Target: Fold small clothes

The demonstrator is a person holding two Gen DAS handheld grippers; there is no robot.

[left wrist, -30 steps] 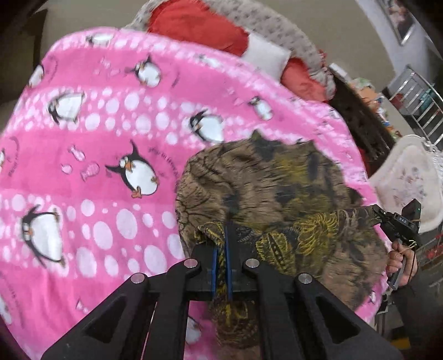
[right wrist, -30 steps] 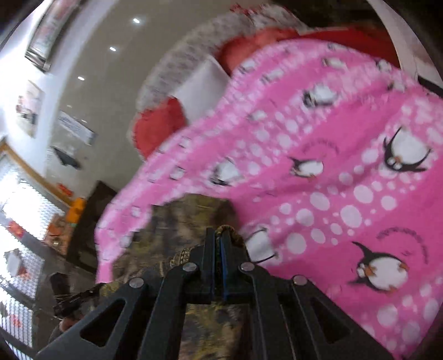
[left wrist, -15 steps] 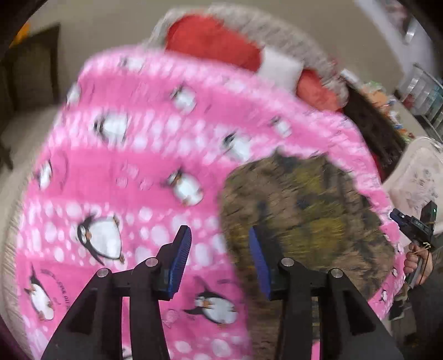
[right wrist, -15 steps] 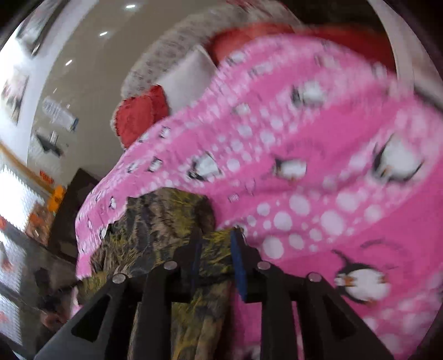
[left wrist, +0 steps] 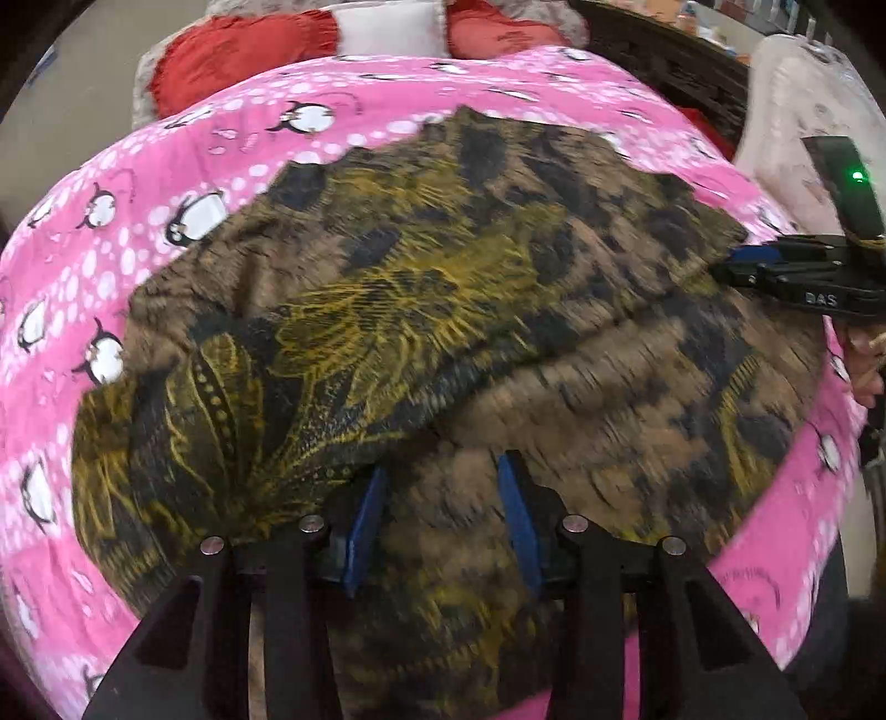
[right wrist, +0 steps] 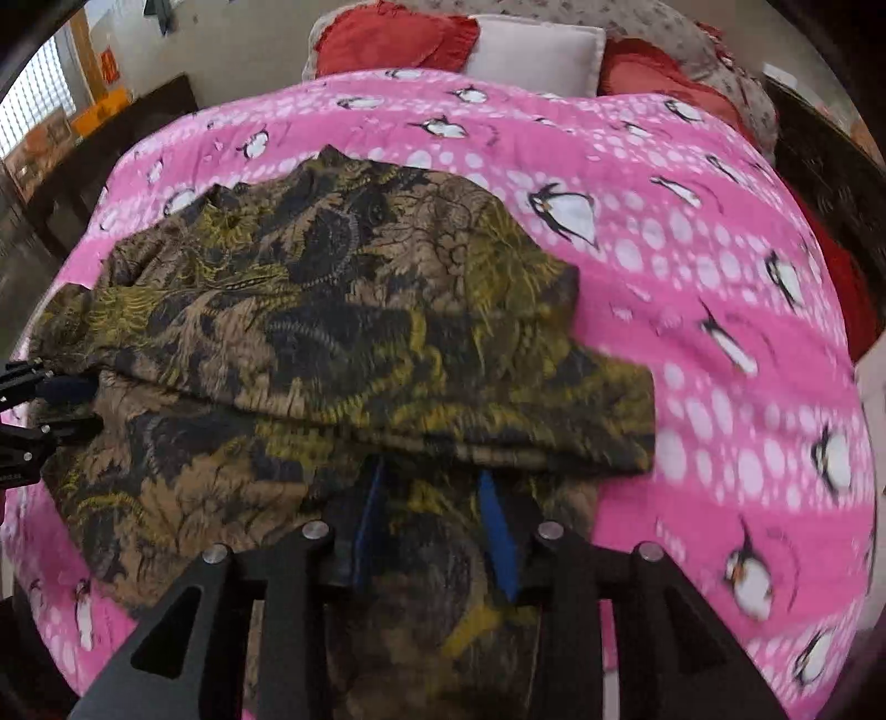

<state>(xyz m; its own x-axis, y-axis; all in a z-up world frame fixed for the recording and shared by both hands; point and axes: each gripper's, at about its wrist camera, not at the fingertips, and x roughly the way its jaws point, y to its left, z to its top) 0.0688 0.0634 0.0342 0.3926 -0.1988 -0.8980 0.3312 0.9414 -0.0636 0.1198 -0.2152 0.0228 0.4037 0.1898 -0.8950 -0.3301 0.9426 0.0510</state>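
A brown, black and yellow patterned garment point(left wrist: 443, 310) lies on the pink penguin blanket point(left wrist: 111, 232), its far part folded over the near part, with the fold edge running across the middle. My left gripper point(left wrist: 443, 476) is open just above the garment's near layer, below the fold edge. My right gripper point(right wrist: 432, 487) is open over the near layer in the right wrist view, where the garment point(right wrist: 332, 310) fills the left half. The right gripper also shows at the right edge of the left wrist view point(left wrist: 797, 271), and the left gripper at the left edge of the right wrist view point(right wrist: 33, 399).
Red pillows point(right wrist: 398, 39) and a white pillow point(right wrist: 531, 50) lie at the head of the bed. Dark furniture point(right wrist: 111, 127) stands to the left, a pale chair point(left wrist: 803, 111) to the right. Bare pink blanket point(right wrist: 720, 332) lies right of the garment.
Both grippers let go of the garment's edge and opened. The folded layer now lies flat on the near layer, and both grippers have drawn back toward the near edge.
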